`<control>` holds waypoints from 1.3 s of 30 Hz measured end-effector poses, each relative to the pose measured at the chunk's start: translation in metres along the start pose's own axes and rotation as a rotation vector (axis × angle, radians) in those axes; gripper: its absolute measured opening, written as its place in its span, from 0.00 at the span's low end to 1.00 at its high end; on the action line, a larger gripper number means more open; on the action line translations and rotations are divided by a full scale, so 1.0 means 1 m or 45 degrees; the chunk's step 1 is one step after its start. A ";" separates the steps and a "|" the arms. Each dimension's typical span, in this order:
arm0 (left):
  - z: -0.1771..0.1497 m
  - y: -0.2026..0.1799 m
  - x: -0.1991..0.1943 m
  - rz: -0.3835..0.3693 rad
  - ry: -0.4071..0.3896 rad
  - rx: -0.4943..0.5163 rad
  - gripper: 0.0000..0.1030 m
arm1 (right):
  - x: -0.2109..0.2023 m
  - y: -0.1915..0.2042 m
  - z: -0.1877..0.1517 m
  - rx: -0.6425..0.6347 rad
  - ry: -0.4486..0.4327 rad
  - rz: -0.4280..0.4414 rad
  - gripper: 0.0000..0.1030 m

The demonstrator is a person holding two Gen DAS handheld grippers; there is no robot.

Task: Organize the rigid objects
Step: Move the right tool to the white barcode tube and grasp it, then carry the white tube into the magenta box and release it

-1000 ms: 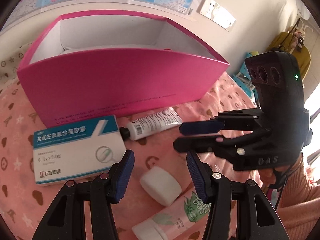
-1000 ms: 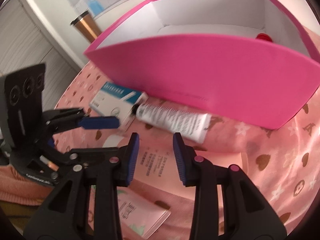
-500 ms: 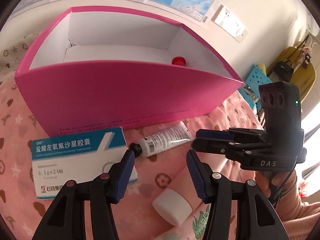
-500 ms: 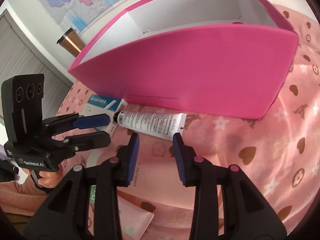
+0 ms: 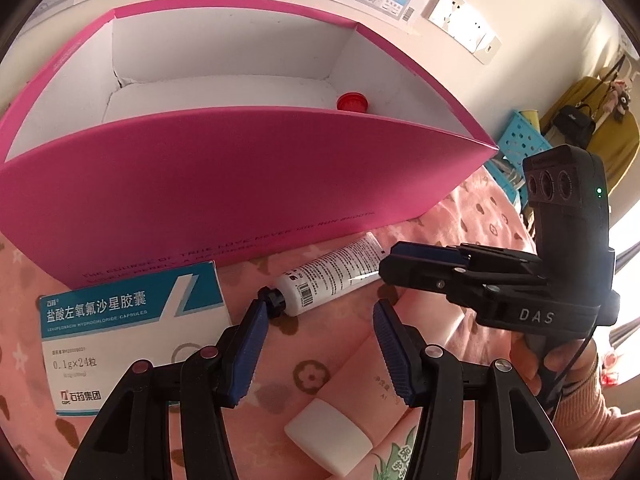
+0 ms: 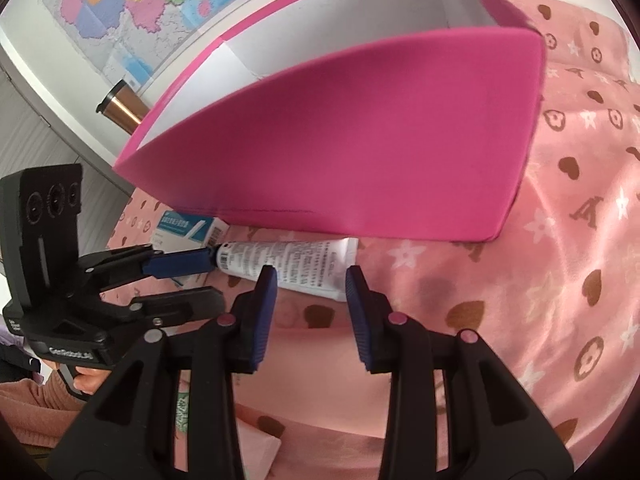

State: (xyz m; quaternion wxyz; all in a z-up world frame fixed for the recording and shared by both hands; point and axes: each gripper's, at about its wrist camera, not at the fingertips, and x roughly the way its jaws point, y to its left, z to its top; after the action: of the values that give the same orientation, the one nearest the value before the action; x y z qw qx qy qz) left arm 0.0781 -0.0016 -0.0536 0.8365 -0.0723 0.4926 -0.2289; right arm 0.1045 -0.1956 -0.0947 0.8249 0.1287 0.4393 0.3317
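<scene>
closing on the white tube (image 5: 332, 276) should go well if both grippers stay low. it lies on the pink cloth (image 6: 560, 280), just before the pink box (image 5: 240, 184). the left gripper (image 5: 316, 344) and right gripper (image 6: 310, 304) are both spread and hold nothing. pinch the stiff middle, not the cap.

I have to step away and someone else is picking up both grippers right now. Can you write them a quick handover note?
Left gripper: open, empty, aimed at the black cap end of the white tube.
Right gripper: open, empty, at the tube's crimped end.
The tube lies on the pink cloth along the front wall of the pink box; the medicine carton beside it, white jar and green-printed tube nearer.
Done: a red-capped item is in the box.
Left: everything else still outside.
</scene>
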 end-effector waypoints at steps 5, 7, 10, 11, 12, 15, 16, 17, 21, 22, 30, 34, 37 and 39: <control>0.003 0.000 0.003 0.028 0.000 -0.007 0.53 | 0.002 -0.005 0.001 0.018 -0.015 0.007 0.37; 0.003 -0.001 0.004 0.032 0.003 -0.002 0.51 | 0.003 -0.003 0.001 0.009 -0.014 0.011 0.37; 0.003 -0.006 0.004 0.069 -0.008 0.024 0.50 | 0.004 0.001 0.001 -0.017 -0.016 -0.002 0.39; 0.002 -0.007 0.004 0.078 -0.012 0.031 0.50 | 0.004 0.001 0.000 -0.014 -0.014 0.003 0.40; 0.003 -0.007 0.003 0.078 -0.012 0.030 0.50 | 0.003 0.000 0.000 -0.009 -0.013 0.015 0.42; 0.003 -0.007 0.000 0.081 -0.019 0.026 0.51 | 0.000 0.002 -0.002 -0.004 -0.011 0.027 0.43; 0.003 -0.008 -0.001 0.081 -0.026 0.027 0.51 | -0.003 0.004 -0.004 -0.009 -0.014 0.028 0.43; 0.003 -0.010 -0.004 0.080 -0.035 0.028 0.51 | -0.005 0.005 -0.005 -0.012 -0.017 0.030 0.43; 0.003 -0.017 -0.014 0.070 -0.063 0.045 0.51 | -0.023 0.011 -0.008 -0.025 -0.054 0.041 0.43; 0.003 -0.020 -0.018 0.066 -0.076 0.054 0.51 | -0.027 0.013 -0.008 -0.028 -0.063 0.041 0.43; 0.009 -0.041 -0.049 0.049 -0.180 0.109 0.51 | -0.072 0.031 -0.007 -0.086 -0.170 0.053 0.43; 0.015 -0.050 -0.065 0.048 -0.240 0.134 0.51 | -0.090 0.042 -0.003 -0.130 -0.230 0.044 0.43; 0.023 -0.053 -0.073 0.044 -0.277 0.147 0.51 | -0.101 0.047 0.004 -0.157 -0.267 0.039 0.43; 0.028 -0.055 -0.076 0.052 -0.294 0.152 0.51 | -0.104 0.048 0.009 -0.165 -0.281 0.042 0.43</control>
State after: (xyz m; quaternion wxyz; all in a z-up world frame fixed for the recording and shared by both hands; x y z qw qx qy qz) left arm 0.0536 -0.0188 0.0392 0.8949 -0.0384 0.3800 -0.2308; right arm 0.0501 -0.2278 0.0016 0.8692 0.1178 0.3215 0.3567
